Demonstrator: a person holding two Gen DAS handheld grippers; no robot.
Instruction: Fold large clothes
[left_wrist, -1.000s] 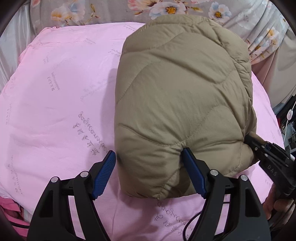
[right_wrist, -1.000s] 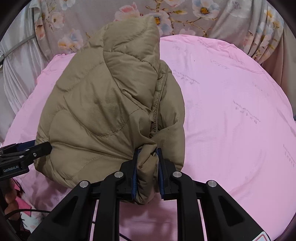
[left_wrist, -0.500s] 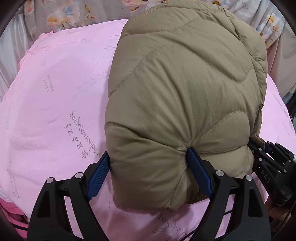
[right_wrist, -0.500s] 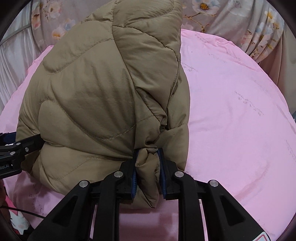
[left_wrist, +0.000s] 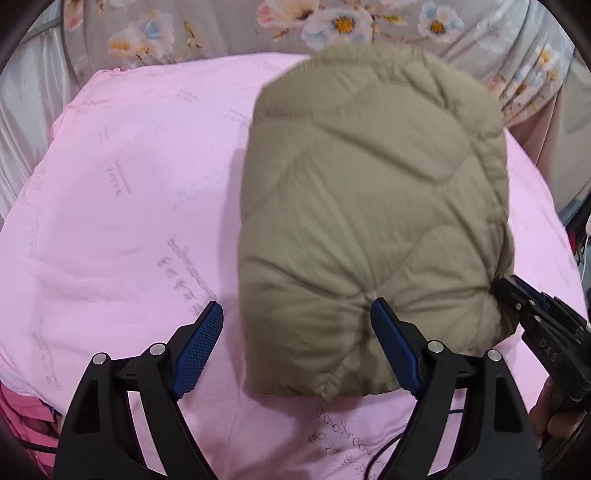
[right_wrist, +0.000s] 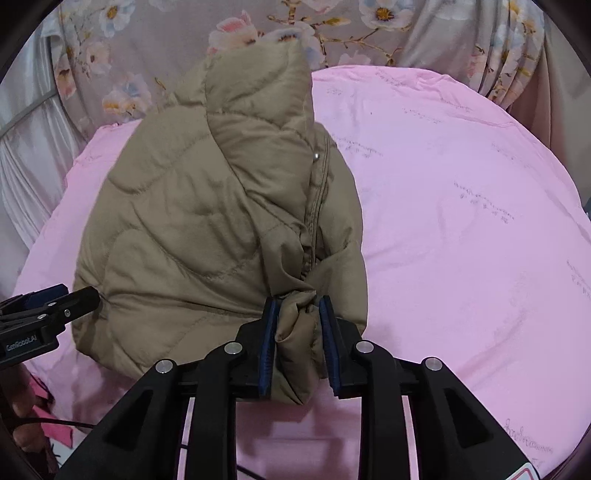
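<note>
Khaki quilted jacket (left_wrist: 373, 221), folded into a thick bundle, lies on the pink sheet (left_wrist: 129, 206), toward the right side in the left wrist view. A floral curtain (left_wrist: 332, 26) hangs behind the bed.

Left gripper (left_wrist: 295, 343): jaws wide. The right pad touches the near hem of the bundle at a stitched dimple; the left pad stands clear over bare sheet. Part of the hem sits between the jaws but is not pinched.

Right gripper (right_wrist: 297, 343): jaws narrow and opening, with a bunched fold of the jacket's near right corner between the blue pads; cloth still touches both pads. A snap (right_wrist: 316, 156) shows along the placket above the fold.

Each gripper shows at the edge of the other's view, at opposite near corners of the bundle.
</note>
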